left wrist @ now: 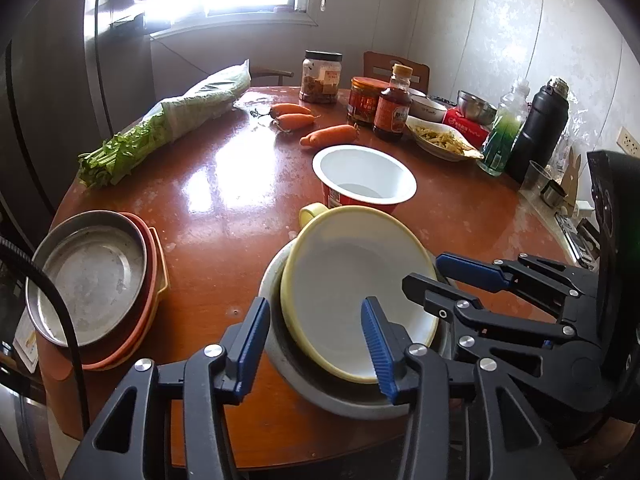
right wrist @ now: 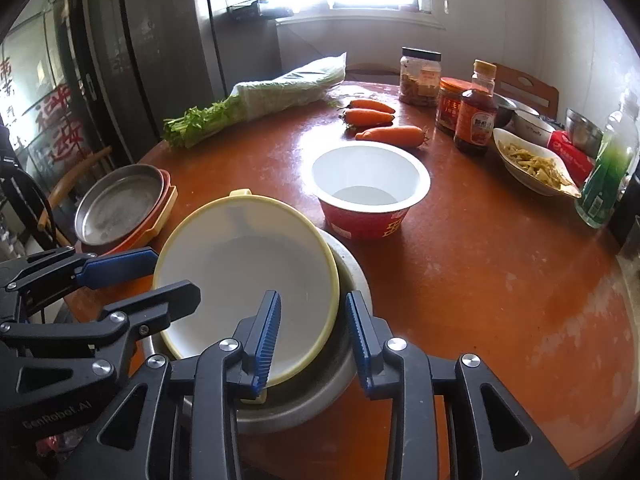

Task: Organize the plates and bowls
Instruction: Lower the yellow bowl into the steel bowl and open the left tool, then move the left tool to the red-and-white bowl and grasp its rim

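Observation:
A yellow-rimmed white bowl (left wrist: 352,288) (right wrist: 248,276) sits tilted inside a metal bowl (left wrist: 320,392) (right wrist: 316,396) near the front edge of the round wooden table (left wrist: 224,200). My left gripper (left wrist: 316,344) is open, its fingers astride the near left rims of both bowls. My right gripper (right wrist: 314,340) is open, astride the near right rims; it also shows in the left wrist view (left wrist: 440,276). A red paper bowl (left wrist: 364,176) (right wrist: 370,192) stands just behind. A stack of plates (left wrist: 96,276) (right wrist: 124,208), metal one on top, sits at the left edge.
Carrots (left wrist: 316,128), bagged celery (left wrist: 176,116), jars and a sauce bottle (left wrist: 394,104), a dish of food (left wrist: 440,140), a green bottle (left wrist: 504,132) and a black flask (left wrist: 540,132) line the back and right of the table. A fridge stands to the left.

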Demonstrator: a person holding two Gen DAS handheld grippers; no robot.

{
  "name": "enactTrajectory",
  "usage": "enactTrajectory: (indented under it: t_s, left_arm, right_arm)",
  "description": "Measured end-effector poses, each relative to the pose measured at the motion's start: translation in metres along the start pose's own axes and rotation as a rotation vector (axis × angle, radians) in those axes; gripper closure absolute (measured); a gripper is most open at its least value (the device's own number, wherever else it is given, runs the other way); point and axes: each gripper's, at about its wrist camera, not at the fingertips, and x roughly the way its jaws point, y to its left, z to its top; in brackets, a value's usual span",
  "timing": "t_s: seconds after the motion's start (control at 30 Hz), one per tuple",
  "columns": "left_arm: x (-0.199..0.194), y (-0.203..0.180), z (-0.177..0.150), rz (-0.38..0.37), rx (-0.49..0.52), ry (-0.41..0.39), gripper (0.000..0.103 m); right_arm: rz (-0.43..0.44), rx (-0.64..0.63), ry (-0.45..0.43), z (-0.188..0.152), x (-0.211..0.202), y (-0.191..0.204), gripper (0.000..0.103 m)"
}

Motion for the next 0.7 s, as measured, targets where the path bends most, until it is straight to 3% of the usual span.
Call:
enactTrajectory:
  t_s: [0.7]
  left_arm:
    - [-0.017,0.001,0.028,0.037,-0.014,-0.061,0.046]
  right_arm:
    - [-0.001,0.074,-0.077,0.008,-0.025,-0.03,0.053]
